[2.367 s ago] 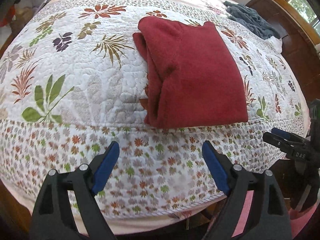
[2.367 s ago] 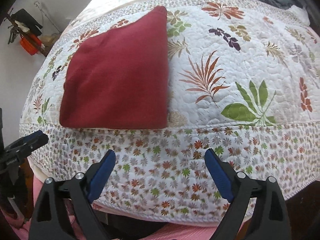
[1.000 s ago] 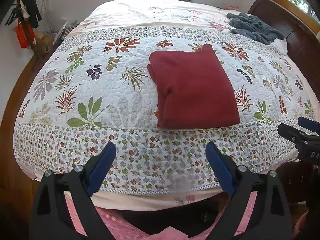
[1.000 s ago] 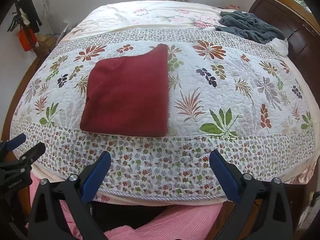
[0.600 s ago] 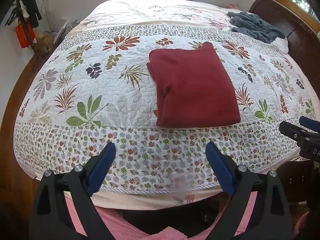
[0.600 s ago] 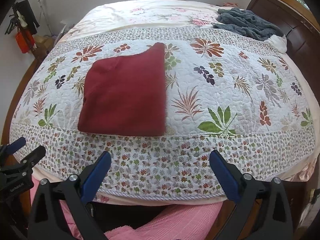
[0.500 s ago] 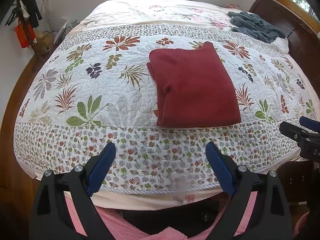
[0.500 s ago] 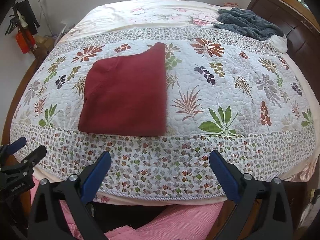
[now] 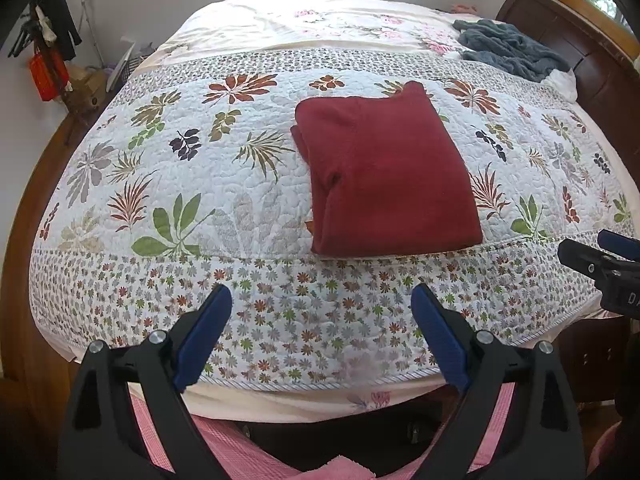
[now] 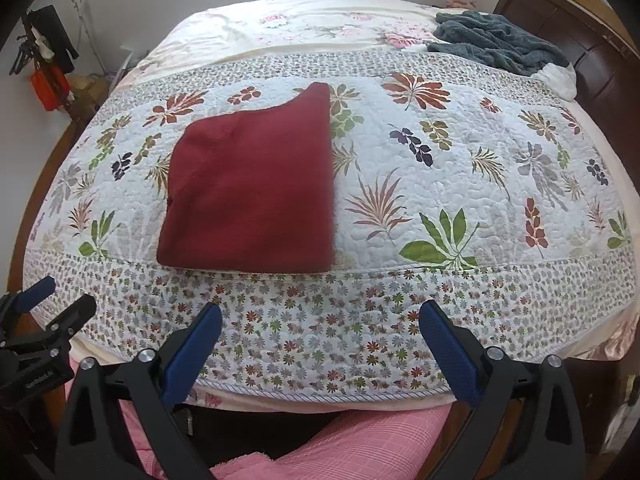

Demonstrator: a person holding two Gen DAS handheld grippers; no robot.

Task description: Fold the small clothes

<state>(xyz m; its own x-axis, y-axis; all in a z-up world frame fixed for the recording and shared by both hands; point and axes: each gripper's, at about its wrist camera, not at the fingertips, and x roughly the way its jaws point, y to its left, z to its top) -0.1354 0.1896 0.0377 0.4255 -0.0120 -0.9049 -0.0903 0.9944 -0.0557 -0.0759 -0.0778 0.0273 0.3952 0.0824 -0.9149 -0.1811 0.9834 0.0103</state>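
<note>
Red garment (image 9: 390, 178) lies folded flat on the quilt (image 9: 256, 200), just behind the quilt's small-flower border strip. Your left gripper (image 9: 322, 314) hangs w/ fingers spread wide, nothing btwn them, in front of the border strip, well apart from the garment. Your right gripper (image 10: 320, 332): same, released, empty, off the quilt's front edge. Grey blanket (image 10: 496, 42) is bunched far behind the garment, near the headboard (image 10: 592, 60).

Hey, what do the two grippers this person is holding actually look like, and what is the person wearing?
Both the left gripper and the right gripper are black plastic clamp-style frames with triangular cut-outs and silver rivets. Each finger ends in a textured blue pad. Small white lettering marks the bodies, too small to read fully. No cables show. The person wears pink checked clothing below the grippers.
</note>
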